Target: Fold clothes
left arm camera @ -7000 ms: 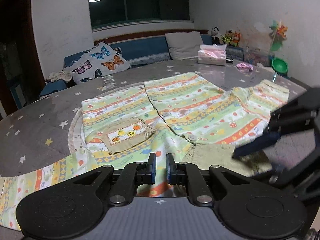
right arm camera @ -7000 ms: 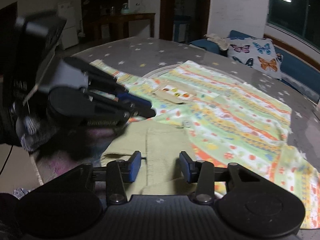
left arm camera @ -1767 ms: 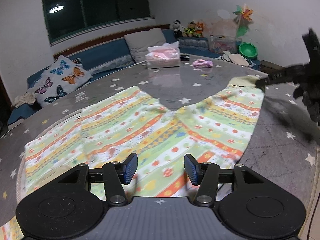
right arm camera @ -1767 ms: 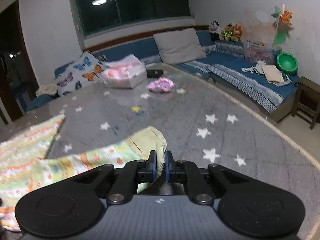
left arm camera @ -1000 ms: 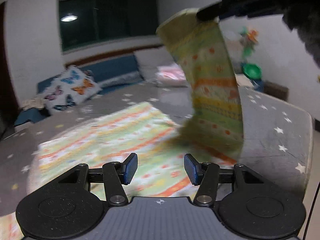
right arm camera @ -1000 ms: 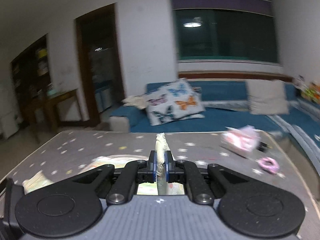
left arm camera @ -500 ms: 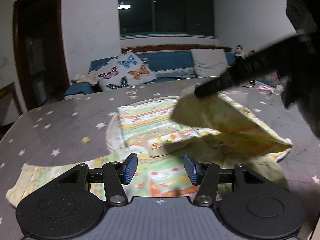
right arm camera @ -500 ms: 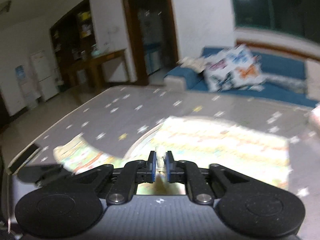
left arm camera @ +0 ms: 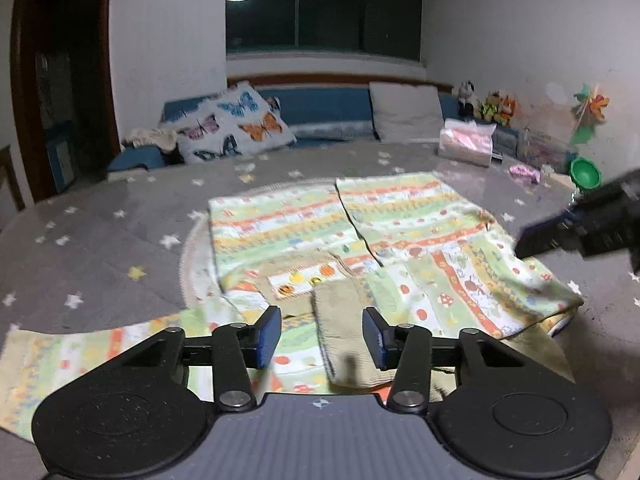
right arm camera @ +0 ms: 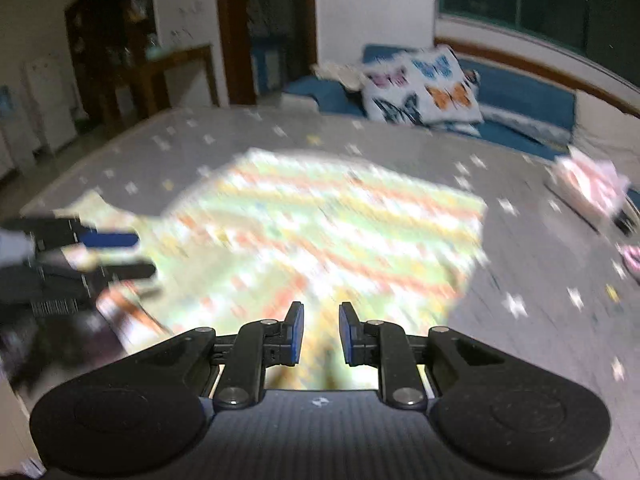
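Two hand-held grippers are in play, and neither is pinching anything: the left hand-held gripper has its jaws spread wide over the near edge of the cardigan, and the right hand-held gripper has its jaws parted with only blurred cloth beyond them. The striped, printed child's cardigan lies flat on the star-patterned table, front up. Its right sleeve is folded across the body, with the olive cuff lying between the left gripper's fingers; the left sleeve is spread out toward the near left.

The folded sleeve looks loose and rumpled, so a careless pass of either gripper could drag it back off the body. Grabbing the cuff together with the layer beneath it would likely pull the whole garment askew.

Farther off, a tissue pack and a small pink item sit at the table's far right, well clear. A butterfly cushion rests on the blue sofa behind. Nothing blocks the left sleeve.
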A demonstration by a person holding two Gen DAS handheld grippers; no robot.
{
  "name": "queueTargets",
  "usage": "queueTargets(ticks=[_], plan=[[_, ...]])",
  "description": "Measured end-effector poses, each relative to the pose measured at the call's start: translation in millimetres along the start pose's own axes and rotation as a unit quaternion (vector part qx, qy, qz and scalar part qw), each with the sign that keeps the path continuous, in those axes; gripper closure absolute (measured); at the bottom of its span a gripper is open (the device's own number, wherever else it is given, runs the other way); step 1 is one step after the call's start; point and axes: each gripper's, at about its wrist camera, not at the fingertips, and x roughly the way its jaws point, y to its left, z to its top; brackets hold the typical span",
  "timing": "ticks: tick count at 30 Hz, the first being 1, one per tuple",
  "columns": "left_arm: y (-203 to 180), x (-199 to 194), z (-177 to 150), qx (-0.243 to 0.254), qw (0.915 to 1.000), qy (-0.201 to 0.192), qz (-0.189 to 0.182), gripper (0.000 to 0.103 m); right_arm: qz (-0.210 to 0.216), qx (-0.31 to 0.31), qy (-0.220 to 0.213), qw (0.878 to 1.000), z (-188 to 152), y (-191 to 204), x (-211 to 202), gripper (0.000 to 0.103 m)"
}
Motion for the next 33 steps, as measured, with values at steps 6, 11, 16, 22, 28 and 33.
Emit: queueTargets(ticks=[6, 11, 16, 22, 28, 33], plan=[[-4.4, 29.3, 1.0, -0.006, 0.9992, 0.039, -0.009, 0.059, -0.016, 0.016, 0.024, 0.999, -35.0, -20.2, 7.9, 0.085], [-9.0, 33.6, 2.1, 0.001, 0.9993, 0.035, -0.012, 0.095, -0.007, 0.008, 0.028, 1.0, -38.9, -24.4, 6.2, 0.084], [-15.4, 26.8, 7.4, 0.015, 0.9998, 0.01, 0.01, 0.097, -0.012, 0.004, 0.0, 1.0, -21.1, -28.3, 6.6, 0.084], [-16.8, 23.3, 12.5, 0.026, 0.9994, -0.006, 0.022, 0.097, -0.034, 0.027, -0.008, 0.999, -9.0, -43.8, 32.2, 0.083], [-13.0, 31.1, 7.0, 0.021, 0.9995, 0.015, 0.018, 0.096, -0.036, 0.019, -0.006, 0.999, -9.6, -40.8, 35.8, 0.08], [-12.1, 32.9, 4.3, 0.014, 0.9995, 0.022, 0.018, 0.094, -0.022, 0.018, -0.009, 1.0, -3.8, -30.2, 43.4, 0.079]])
